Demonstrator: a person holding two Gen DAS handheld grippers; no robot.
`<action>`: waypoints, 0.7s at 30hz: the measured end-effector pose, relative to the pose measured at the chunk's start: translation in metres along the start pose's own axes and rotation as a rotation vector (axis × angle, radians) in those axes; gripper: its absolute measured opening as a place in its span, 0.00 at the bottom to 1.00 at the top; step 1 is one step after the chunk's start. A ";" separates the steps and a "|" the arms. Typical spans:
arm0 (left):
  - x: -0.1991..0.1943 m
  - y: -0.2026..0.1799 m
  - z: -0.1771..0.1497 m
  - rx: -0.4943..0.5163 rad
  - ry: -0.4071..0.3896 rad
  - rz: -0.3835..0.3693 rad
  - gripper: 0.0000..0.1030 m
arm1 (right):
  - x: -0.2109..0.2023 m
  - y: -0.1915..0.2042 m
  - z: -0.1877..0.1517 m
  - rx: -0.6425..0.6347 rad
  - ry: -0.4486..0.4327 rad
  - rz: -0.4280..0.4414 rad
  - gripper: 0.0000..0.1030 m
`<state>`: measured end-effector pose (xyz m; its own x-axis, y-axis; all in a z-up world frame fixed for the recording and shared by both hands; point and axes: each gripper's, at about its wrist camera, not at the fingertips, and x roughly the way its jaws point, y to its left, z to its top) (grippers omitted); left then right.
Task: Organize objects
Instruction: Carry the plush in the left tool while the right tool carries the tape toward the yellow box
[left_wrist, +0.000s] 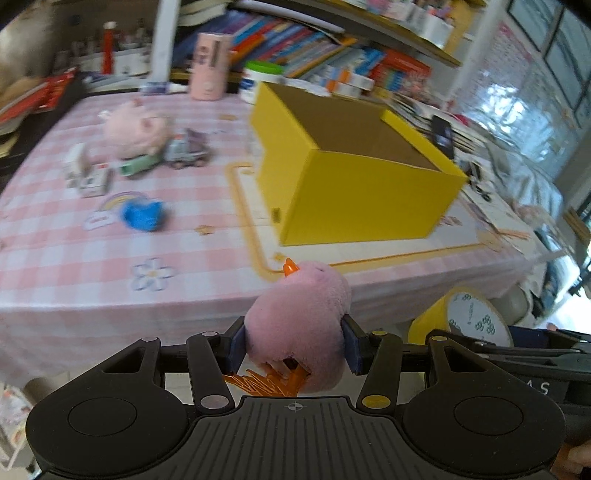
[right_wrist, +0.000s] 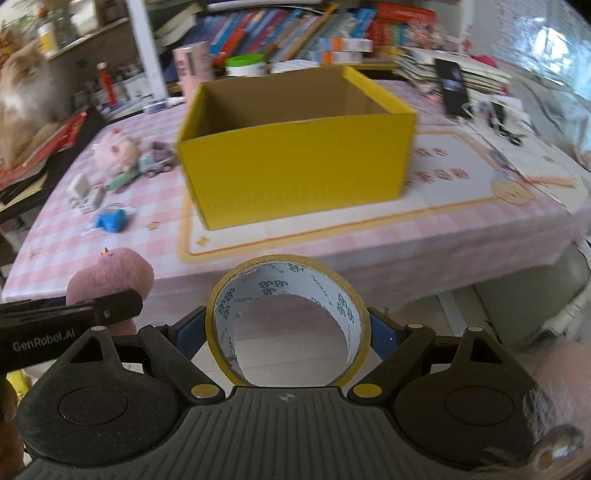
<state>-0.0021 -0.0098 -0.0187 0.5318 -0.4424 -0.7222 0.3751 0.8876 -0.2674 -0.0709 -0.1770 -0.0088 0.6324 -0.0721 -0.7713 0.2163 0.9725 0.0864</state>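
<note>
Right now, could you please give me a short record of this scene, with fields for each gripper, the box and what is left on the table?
left gripper: shut on pink plush bird
right gripper: shut on tape roll
yellow box: open, nothing visible inside, on the table
left of box: pink plush pig, toy truck, blue toy

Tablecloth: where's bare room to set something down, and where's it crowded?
Free: the checked tablecloth along the near edge, between the blue toy and the orange-bordered mat; also the mat's near strip in front of the yellow box. Crowded: the far left cluster around the pink plush and toy truck, and the right edge's papers.
</note>
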 end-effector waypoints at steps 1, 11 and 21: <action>0.003 -0.006 0.001 0.015 0.004 -0.012 0.49 | -0.002 -0.006 -0.001 0.012 -0.001 -0.012 0.84; 0.020 -0.043 0.018 0.135 0.002 -0.073 0.49 | -0.005 -0.049 0.004 0.124 -0.016 -0.085 0.84; 0.023 -0.057 0.038 0.187 -0.062 -0.082 0.48 | 0.001 -0.061 0.025 0.135 -0.047 -0.079 0.84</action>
<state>0.0179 -0.0757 0.0041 0.5368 -0.5246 -0.6608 0.5505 0.8113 -0.1968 -0.0650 -0.2421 0.0006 0.6426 -0.1608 -0.7491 0.3630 0.9249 0.1129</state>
